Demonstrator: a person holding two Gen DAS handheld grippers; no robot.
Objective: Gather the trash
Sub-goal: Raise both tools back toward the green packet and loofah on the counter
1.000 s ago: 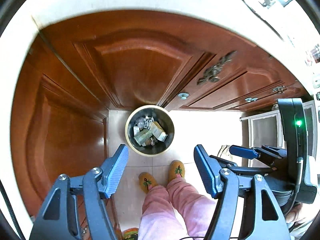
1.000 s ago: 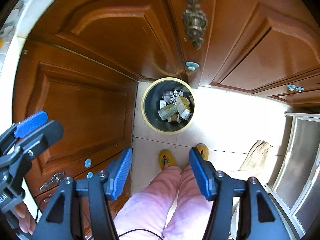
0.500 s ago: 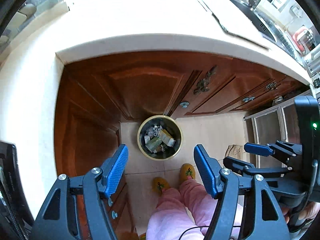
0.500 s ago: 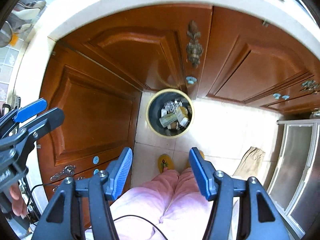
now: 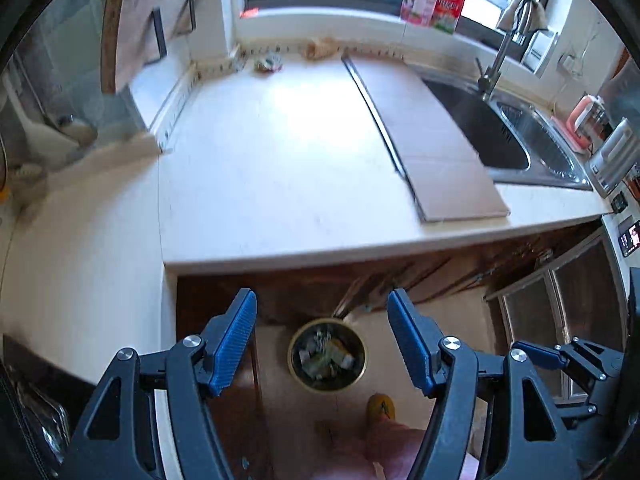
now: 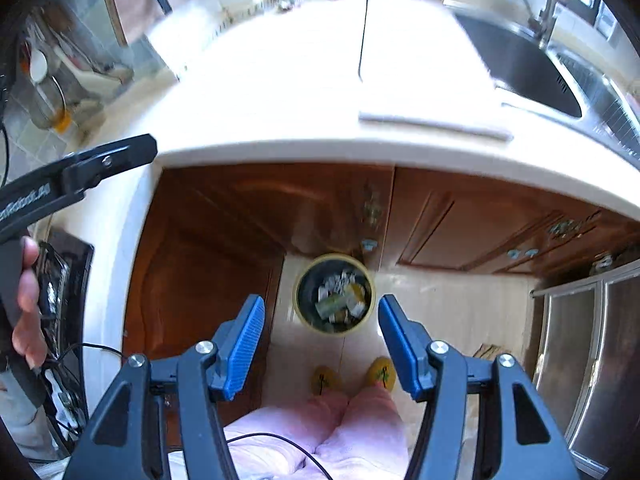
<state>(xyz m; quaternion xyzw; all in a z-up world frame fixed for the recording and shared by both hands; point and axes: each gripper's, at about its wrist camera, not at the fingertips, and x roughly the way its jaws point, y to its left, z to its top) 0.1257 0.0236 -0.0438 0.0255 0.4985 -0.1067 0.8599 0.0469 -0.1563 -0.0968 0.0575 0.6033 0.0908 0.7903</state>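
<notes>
Both tongs hang above the edge of the white counter, tipped steeply down toward the floor. The left gripper stands with its blue pads apart and nothing between them. The right gripper is likewise spread and empty.

Down on the pale tiled floor sits the round bin, dark inside with a yellowish rim, tucked close against the brown wooden cabinet doors. It is loaded with crumpled wrappers and small boxes. The person's yellow slippers stand just in front of it, pink trouser legs above them.

On the counter a flat board lies next to the steel sink. At the far back edge, near the wall, a small crumpled scrap lies on the counter, well apart from both tongs.
</notes>
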